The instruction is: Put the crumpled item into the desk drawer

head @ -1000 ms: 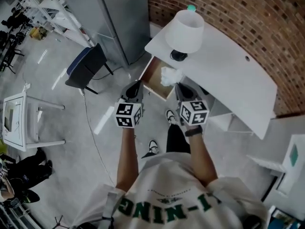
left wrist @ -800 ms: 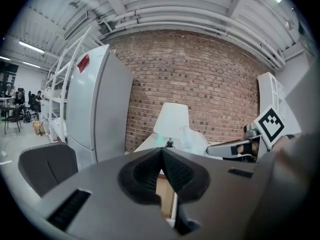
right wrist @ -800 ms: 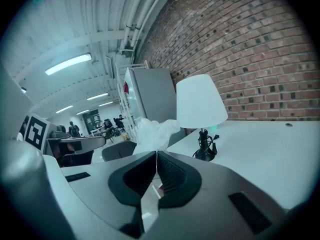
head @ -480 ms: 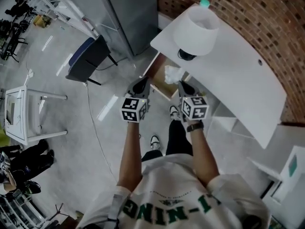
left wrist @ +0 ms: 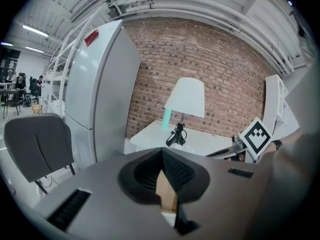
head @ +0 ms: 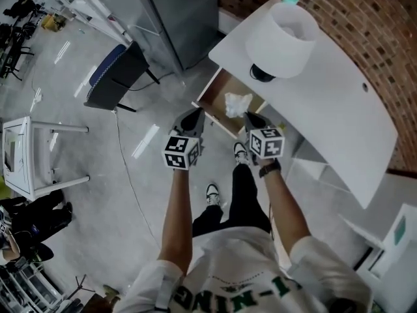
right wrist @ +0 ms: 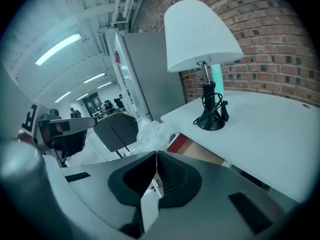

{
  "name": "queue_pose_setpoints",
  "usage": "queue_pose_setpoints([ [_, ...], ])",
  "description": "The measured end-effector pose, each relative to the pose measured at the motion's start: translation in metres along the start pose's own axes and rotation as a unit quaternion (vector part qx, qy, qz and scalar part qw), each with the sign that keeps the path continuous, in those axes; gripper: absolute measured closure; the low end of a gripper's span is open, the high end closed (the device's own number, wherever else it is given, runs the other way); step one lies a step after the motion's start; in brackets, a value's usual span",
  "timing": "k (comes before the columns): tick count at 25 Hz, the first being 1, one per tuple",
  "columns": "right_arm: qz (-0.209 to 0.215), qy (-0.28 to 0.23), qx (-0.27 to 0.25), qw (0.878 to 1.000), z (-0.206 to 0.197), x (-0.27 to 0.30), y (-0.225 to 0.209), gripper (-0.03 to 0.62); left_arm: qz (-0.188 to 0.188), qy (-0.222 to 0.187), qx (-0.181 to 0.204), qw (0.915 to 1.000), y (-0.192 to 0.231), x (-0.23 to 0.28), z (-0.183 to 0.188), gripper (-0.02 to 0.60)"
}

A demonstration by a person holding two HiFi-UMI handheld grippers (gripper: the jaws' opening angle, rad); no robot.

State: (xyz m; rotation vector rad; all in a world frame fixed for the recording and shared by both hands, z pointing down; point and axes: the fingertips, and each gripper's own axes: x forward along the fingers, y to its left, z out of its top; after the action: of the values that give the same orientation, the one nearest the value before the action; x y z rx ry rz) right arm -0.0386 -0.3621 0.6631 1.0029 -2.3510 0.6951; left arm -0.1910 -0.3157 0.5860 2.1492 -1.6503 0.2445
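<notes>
The crumpled item (head: 238,104), a white wad of thin plastic, hangs over the open wooden desk drawer (head: 216,91) at the tip of my right gripper (head: 251,118). In the right gripper view the wad (right wrist: 152,130) rises straight from the shut jaws of the right gripper (right wrist: 156,155), a thin edge of it pinched between them, with the drawer (right wrist: 200,151) just beyond. My left gripper (head: 192,118) hovers at the drawer's front left corner. Its jaws (left wrist: 162,153) are shut with nothing between them.
The white desk (head: 326,103) carries a white lamp (head: 283,38) and stands against a brick wall (head: 365,25). A grey cabinet (head: 176,12) and a dark chair (head: 114,77) stand to the left of the desk. A small white table (head: 26,155) is at far left.
The view has shifted, so desk and drawer sit a little higher and to the right. Both grippers keep their places at the drawer, the wad still at the right one's tip.
</notes>
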Motion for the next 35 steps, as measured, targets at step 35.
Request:
queue_pose_setpoints([
  [35, -0.042, 0.190, 0.009, 0.981, -0.147, 0.250, -0.086, 0.586, -0.028, 0.027, -0.044, 0.9983, 0.087, 0.118, -0.143, 0.589],
])
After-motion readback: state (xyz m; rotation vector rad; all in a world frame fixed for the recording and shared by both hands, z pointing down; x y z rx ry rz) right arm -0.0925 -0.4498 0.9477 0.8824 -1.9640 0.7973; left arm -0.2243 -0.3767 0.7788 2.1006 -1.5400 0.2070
